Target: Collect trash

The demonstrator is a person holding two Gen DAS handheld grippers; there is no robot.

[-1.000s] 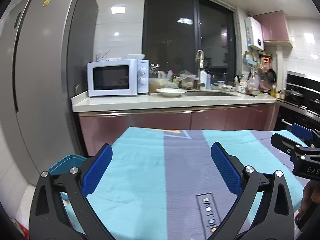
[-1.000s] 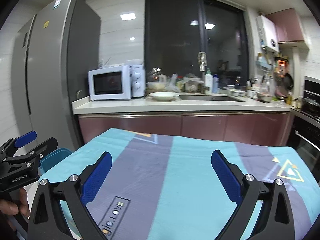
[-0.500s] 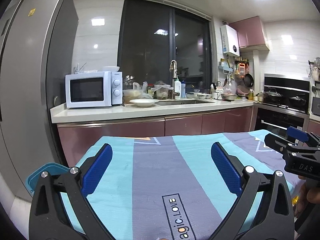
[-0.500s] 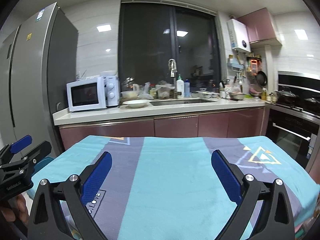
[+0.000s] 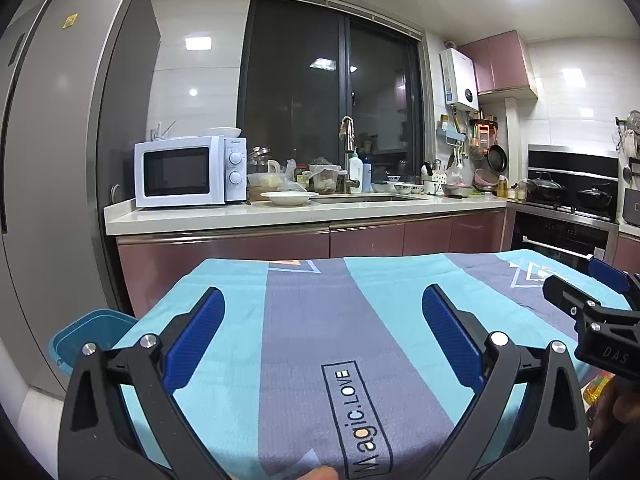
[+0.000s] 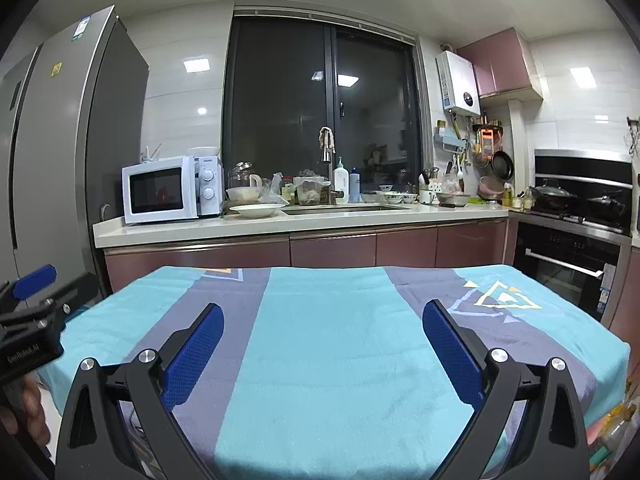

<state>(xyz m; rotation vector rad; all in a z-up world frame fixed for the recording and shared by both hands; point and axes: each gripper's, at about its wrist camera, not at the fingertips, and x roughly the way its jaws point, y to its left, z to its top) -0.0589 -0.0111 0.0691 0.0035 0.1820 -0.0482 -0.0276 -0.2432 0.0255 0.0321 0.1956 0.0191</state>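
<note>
My left gripper (image 5: 322, 314) is open and empty, held over a table covered by a teal and grey cloth (image 5: 360, 320). My right gripper (image 6: 323, 328) is open and empty over the same cloth (image 6: 340, 340). A blue bin (image 5: 86, 340) stands on the floor by the table's left edge, below and left of my left gripper. No trash shows on the cloth. The right gripper also shows at the right edge of the left wrist view (image 5: 592, 312), and the left gripper at the left edge of the right wrist view (image 6: 36, 304).
A kitchen counter (image 5: 280, 214) with a white microwave (image 5: 188, 172), a plate (image 5: 290, 198) and a sink runs behind the table. A tall grey fridge (image 5: 60, 160) stands on the left, an oven (image 6: 568, 264) on the right. Bottles and packets (image 6: 612, 428) lie low at the right.
Both wrist views have swung and pulled back a little, so the table cloth's near part with its printed label and more of the blue bin show now. Both grippers stay open.
</note>
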